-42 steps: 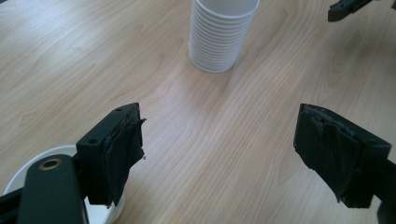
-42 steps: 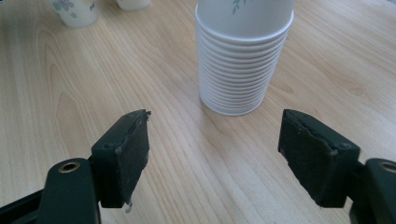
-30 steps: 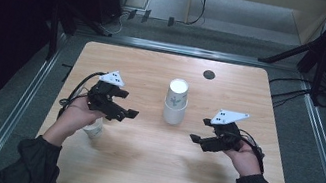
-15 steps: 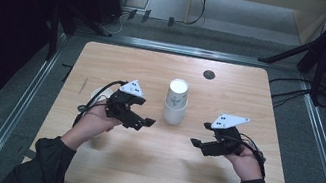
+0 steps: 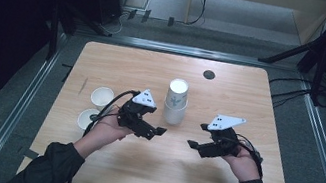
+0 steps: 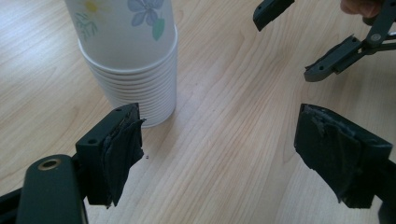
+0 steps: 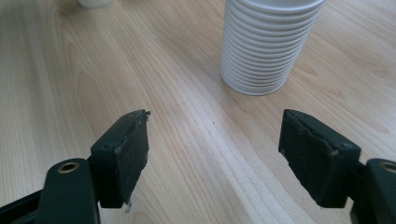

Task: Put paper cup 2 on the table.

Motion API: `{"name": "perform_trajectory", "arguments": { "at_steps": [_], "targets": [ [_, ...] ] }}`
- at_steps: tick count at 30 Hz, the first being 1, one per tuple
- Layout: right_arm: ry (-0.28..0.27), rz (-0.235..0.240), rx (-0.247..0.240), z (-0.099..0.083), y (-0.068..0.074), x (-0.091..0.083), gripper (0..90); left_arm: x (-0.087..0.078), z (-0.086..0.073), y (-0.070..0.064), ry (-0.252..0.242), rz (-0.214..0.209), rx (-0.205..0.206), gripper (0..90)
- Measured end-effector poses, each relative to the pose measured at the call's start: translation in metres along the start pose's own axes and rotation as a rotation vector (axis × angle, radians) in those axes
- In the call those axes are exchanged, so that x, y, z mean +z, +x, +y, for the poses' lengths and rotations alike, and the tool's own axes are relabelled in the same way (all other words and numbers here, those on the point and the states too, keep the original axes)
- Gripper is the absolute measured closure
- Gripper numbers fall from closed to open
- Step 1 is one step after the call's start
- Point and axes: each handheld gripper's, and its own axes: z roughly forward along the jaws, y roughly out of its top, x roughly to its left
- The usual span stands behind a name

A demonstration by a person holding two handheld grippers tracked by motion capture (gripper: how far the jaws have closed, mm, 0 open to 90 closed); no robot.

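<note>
A stack of white paper cups (image 5: 176,102) stands upside down mid-table; its top cup carries a flower print (image 6: 135,37). My left gripper (image 5: 156,132) is open just left of the stack's base and holds nothing. My right gripper (image 5: 194,145) is open too, empty, a little right of and nearer than the stack (image 7: 266,44). In the left gripper view the right gripper's jaws (image 6: 322,46) hang across the table at the upper right. Two single white cups (image 5: 101,97) (image 5: 87,118) stand upright left of my left hand.
The table is light wood (image 5: 161,177) with a small dark round hole (image 5: 209,74) at the back right. Metal rails (image 5: 21,107) frame it on both sides. Bare wood lies between the grippers and along the front edge.
My left gripper has moved right, from near the single cups to the base of the stack. A second single cup now stands uncovered at the left. The right gripper has barely shifted.
</note>
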Motion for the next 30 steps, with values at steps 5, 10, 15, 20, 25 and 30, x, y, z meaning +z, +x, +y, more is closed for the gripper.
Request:
{"name": "perform_trajectory", "arguments": {
  "at_steps": [5, 10, 15, 20, 25, 30],
  "targets": [
    [-0.007, 0.014, 0.003, 0.002, 0.002, 0.003, 24.1, 0.008, -0.002, -0.004, -0.002, 0.002, -0.004, 15.4],
    [0.0, 0.024, -0.004, 0.003, 0.005, 0.007, 23.7, 0.016, -0.005, -0.009, -0.006, 0.006, 0.002, 15.4],
    [0.007, 0.035, -0.008, 0.005, 0.006, 0.011, 23.6, 0.023, -0.01, -0.013, 0.001, 0.01, 0.015, 15.4],
    [0.013, 0.045, -0.019, 0.005, 0.008, 0.013, 23.6, 0.029, -0.012, -0.016, 0.032, 0.002, 0.034, 15.4],
    [0.014, 0.046, -0.021, 0.006, 0.008, 0.013, 23.5, 0.032, -0.016, -0.017, 0.035, 0.01, 0.052, 15.4],
    [0.011, 0.044, -0.021, 0.006, 0.008, 0.013, 23.5, 0.033, -0.017, -0.016, 0.049, 0.011, 0.059, 15.4]
  ]
}}
